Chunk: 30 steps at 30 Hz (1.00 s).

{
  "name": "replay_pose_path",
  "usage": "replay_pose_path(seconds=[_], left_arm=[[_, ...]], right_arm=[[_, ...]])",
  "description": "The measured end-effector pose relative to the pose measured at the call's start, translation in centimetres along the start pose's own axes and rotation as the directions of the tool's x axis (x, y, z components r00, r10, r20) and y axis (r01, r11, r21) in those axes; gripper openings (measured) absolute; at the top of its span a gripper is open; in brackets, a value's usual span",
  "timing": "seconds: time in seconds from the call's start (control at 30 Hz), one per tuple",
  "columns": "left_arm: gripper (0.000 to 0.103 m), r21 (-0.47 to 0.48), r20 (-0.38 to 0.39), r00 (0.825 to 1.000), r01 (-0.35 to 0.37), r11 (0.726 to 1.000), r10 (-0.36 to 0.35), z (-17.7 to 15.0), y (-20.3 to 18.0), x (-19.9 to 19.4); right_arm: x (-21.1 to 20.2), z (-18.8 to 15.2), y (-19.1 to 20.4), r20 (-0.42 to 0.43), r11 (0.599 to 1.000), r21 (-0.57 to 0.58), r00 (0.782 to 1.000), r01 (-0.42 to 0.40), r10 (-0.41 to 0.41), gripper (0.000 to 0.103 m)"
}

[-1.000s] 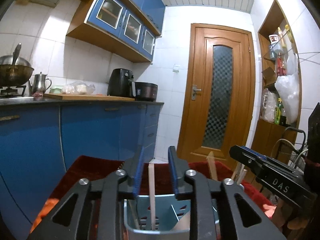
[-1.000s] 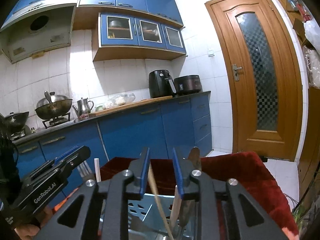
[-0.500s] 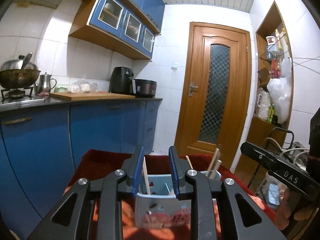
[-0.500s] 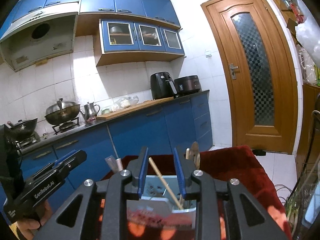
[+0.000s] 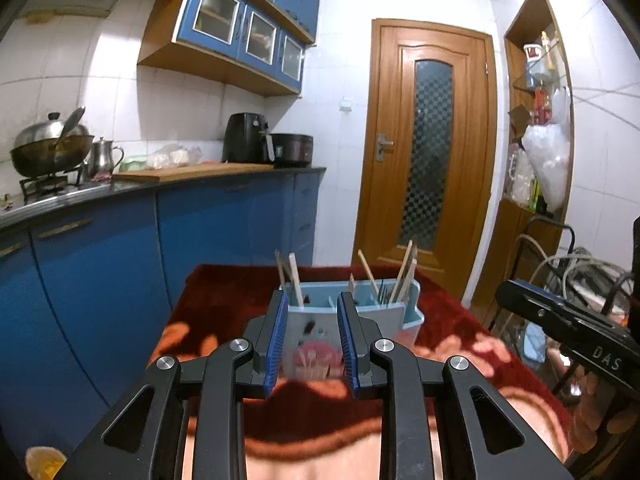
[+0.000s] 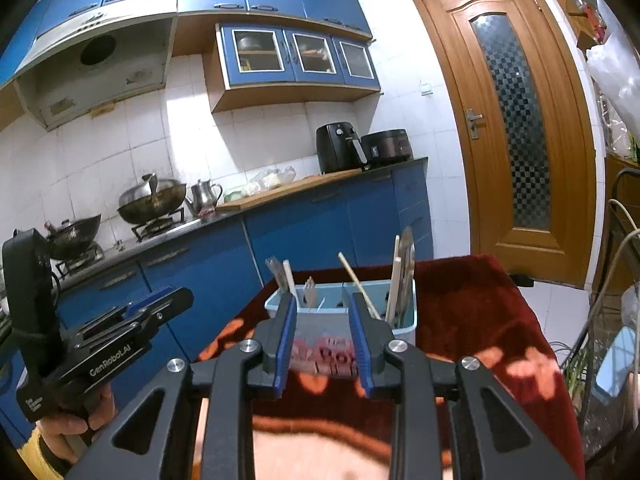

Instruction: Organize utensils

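Observation:
A pale blue utensil holder (image 5: pixel 386 314) stands on the red patterned cloth (image 5: pixel 224 292), with wooden chopsticks (image 5: pixel 405 270) and other utensils upright in its compartments. My left gripper (image 5: pixel 312 310) is drawn back from the holder, open, with nothing between its blue pads. In the right wrist view the same holder (image 6: pixel 405 326) carries a slanted chopstick (image 6: pixel 354 276) and a flat metal utensil (image 6: pixel 407 246). My right gripper (image 6: pixel 323 310) is also open and bare, short of the holder. Each gripper shows in the other's view: the right one (image 5: pixel 560 322), the left one (image 6: pixel 132 322).
Blue cabinets (image 5: pixel 100 264) and a counter with a wok (image 6: pixel 152 202), kettle and air fryer (image 6: pixel 338 148) run along the left. A wooden door (image 5: pixel 430 160) stands behind the table. Cables and a rack (image 5: pixel 560 248) crowd the right side.
Both grippers have drawn back and slightly up from the holder. It was right under the fingers a second ago and now stands whole beyond the fingertips.

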State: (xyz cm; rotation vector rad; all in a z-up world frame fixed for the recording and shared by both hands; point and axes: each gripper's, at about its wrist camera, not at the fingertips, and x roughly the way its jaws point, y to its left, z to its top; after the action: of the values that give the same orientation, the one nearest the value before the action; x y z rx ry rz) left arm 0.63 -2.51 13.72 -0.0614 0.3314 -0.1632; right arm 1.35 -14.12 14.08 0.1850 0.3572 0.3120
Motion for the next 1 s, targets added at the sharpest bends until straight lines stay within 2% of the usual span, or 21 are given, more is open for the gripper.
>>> replay_pose_path(seconds=[0.23,0.37,0.47,0.57,0.73,0.87,1.0], left_arm=[[0.026,-0.011,-0.041,0.999,0.004,1.0,-0.004,-2.8,-0.1,-1.6],[0.026,-0.016,-0.057,0.998,0.008,1.0,-0.009,-4.2,0.0,-1.5],[0.026,-0.002,-0.069,0.998,-0.003,1.0,0.003,-5.7,-0.1,-1.1],[0.026,0.036,-0.07,0.997,-0.018,0.999,0.021,-7.0,-0.4,-0.6],[0.026,0.053,-0.085,0.995,-0.041,0.998,0.046,-9.2,-0.4,0.4],[0.035,0.017,-0.11,0.99,-0.082,0.996,0.084,-10.4,-0.1,1.4],[0.038,-0.011,-0.124,0.987,-0.105,0.994,0.103,-11.2,0.1,1.9]], right_arm=[[-1.4,-2.7,0.6,-0.046,1.0,-0.007,0.999,0.01,-0.011,0.033],[-1.8,-4.9,0.5,-0.063,0.999,-0.015,0.997,0.045,-0.046,0.035],[-1.5,-6.9,0.1,-0.086,0.998,-0.016,0.994,0.068,-0.069,0.04],[-0.8,-8.5,-0.3,-0.108,0.996,-0.025,0.99,0.087,-0.09,0.048],[0.5,-10.2,-1.4,-0.128,0.989,-0.041,0.981,0.139,-0.143,0.053],[1.0,-11.1,-2.1,-0.129,0.984,-0.046,0.976,0.173,-0.177,0.057],[1.0,-11.8,-2.2,-0.109,0.975,-0.059,0.97,0.213,-0.218,0.064]])
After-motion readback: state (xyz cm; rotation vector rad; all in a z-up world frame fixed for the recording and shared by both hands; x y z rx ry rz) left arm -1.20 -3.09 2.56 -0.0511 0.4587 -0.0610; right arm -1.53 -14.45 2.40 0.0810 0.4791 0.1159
